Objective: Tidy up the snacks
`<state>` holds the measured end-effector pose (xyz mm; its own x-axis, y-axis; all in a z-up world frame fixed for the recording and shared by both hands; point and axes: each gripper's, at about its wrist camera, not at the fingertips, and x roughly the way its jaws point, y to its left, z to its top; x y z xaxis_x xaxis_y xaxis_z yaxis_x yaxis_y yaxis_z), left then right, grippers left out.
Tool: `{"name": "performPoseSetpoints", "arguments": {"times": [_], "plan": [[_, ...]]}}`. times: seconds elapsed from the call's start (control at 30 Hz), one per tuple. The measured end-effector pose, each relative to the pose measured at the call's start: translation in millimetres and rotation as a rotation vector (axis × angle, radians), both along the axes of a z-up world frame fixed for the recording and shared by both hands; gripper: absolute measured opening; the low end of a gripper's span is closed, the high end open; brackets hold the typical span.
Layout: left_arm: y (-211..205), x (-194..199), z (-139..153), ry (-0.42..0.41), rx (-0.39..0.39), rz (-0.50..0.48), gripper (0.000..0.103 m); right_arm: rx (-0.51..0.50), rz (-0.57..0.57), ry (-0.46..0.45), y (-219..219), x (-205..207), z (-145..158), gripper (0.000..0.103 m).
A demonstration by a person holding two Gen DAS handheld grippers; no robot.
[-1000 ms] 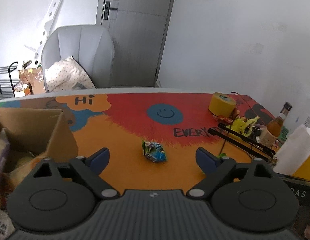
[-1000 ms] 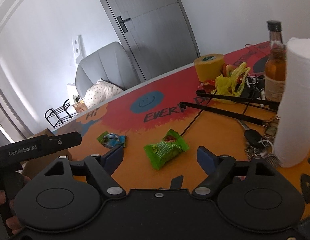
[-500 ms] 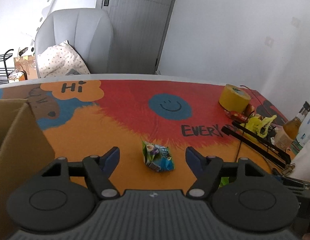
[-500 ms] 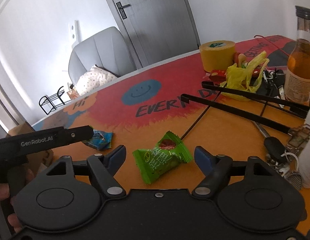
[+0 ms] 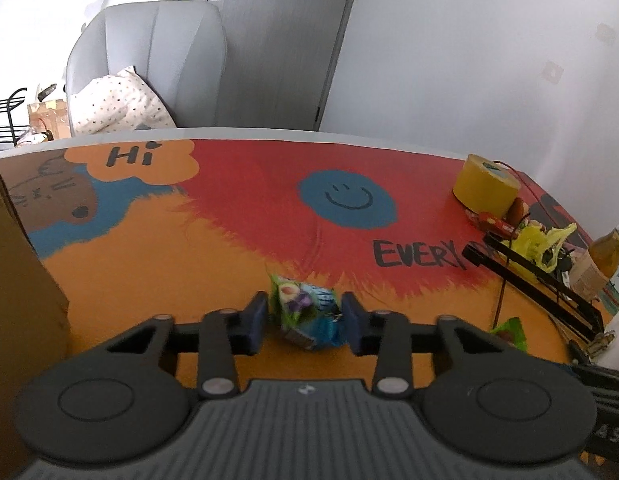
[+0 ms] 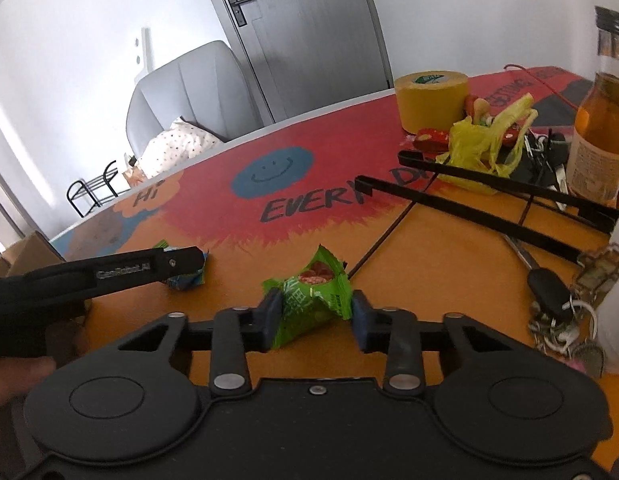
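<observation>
Left wrist view: brown cardboard box (image 5: 17, 280) at the worktop's (image 5: 157, 264) left edge; the left gripper (image 5: 303, 320) pinches a crinkled blue-and-green snack packet (image 5: 305, 312) mid-worktop. The right gripper (image 6: 314, 318) clamps a bright green snack packet (image 6: 313, 296) (red picture on top) near the front edge.

The tabletop (image 5: 157, 264) wears a colourful printed mat; on it lie a blue snack packet (image 5: 309, 316); a green snack packet (image 6: 313, 296); a yellow tape roll (image 6: 431, 98); a bottle (image 6: 601, 128); keys (image 6: 561, 312).
</observation>
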<state>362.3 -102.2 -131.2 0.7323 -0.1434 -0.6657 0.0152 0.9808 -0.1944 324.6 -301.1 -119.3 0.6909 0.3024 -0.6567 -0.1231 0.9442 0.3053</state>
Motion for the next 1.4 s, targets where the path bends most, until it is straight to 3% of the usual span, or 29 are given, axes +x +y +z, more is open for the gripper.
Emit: {"name": "performPoseSetpoints", "arguments": {"times": [0.07, 0.1, 0.2, 0.8, 1.13, 1.23, 1.3, 1.4], "plan": [[0, 0, 0, -0.001, -0.006, 0.006, 0.035, 0.006, -0.009, -0.006, -2, -4, 2, 0.023], [0, 0, 0, 0.002, -0.009, 0.006, 0.034, 0.01, -0.012, -0.005, -3, -6, 3, 0.01], [1, -6, 5, 0.0, -0.021, 0.005, 0.034, 0.008, -0.019, -0.006, -5, -10, 7, 0.005], [8, -71, 37, -0.047, -0.027, -0.036, 0.034, 0.023, -0.029, -0.061, -6, -65, 35, 0.001], [5, -88, 31, -0.031, -0.019, -0.056, 0.034, 0.028, -0.059, -0.006, -22, -84, 17, 0.002], [4, -88, 28, -0.024, -0.014, -0.061, 0.034, 0.029, -0.087, 0.02, -27, -82, 11, 0.015], [3, -87, 26, -0.018, -0.012, -0.061, 0.034, 0.045, -0.098, 0.023, -29, -81, 9, 0.039], [3, -86, 24, -0.013, -0.008, -0.059, 0.034, 0.039, -0.089, 0.012, -24, -78, 6, 0.056]]}}
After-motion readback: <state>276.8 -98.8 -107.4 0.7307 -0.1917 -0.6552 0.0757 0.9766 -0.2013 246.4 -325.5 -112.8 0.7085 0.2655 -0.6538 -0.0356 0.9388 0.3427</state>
